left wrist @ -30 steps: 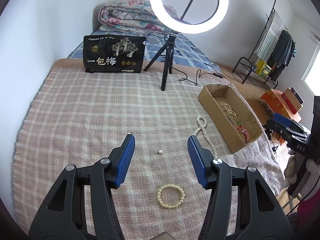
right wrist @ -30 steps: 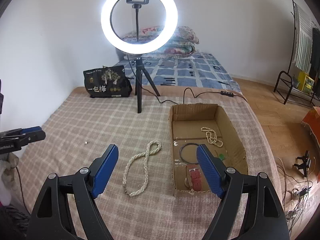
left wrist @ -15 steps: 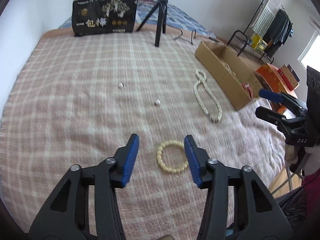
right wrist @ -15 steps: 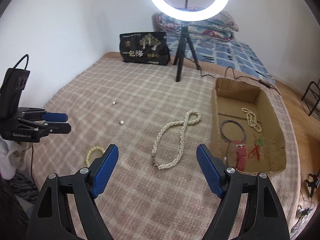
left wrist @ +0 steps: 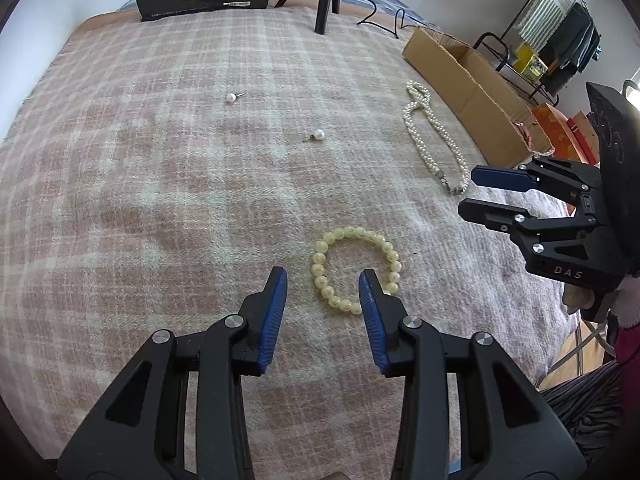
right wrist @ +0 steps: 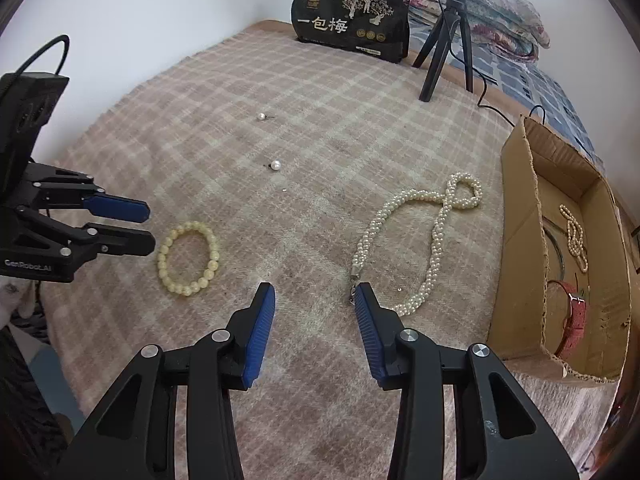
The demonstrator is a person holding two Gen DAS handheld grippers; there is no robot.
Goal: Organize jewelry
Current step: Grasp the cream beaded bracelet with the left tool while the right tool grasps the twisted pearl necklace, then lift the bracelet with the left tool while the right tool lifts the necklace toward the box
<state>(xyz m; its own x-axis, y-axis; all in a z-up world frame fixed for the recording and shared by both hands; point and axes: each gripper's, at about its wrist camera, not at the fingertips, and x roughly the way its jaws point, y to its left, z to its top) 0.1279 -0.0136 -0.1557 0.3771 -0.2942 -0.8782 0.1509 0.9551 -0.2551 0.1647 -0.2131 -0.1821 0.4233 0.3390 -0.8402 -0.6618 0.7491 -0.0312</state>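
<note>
A yellow bead bracelet (left wrist: pixel 348 233) lies on the plaid blanket. My left gripper (left wrist: pixel 323 280) hangs low over its near edge; the jaws are closing with the bracelet's left side between them, and the pads do not press on it. A white pearl necklace (right wrist: pixel 437 240) lies further right. My right gripper (right wrist: pixel 314 292) is just left of the necklace's clasp end, its jaws closing on nothing. Two pearl earrings (left wrist: pixel 318 135) (left wrist: pixel 230 98) lie further back. The left gripper (right wrist: pixel 149 226) also shows in the right wrist view, and the right gripper (left wrist: pixel 470 191) in the left wrist view.
A cardboard box (right wrist: pixel 520 240) at the right holds a pearl strand (right wrist: pixel 574 236), a red strap (right wrist: pixel 574 316) and a dark ring. At the back stand a black bag (right wrist: pixel 352 20) and a ring light's tripod (right wrist: pixel 444 48) with its cable. The blanket's edge runs near both grippers.
Both grippers have sunk toward the blanket and their jaws have narrowed. The left one came down over the bracelet. The right one swung left, from the box side to the necklace's clasp end.
</note>
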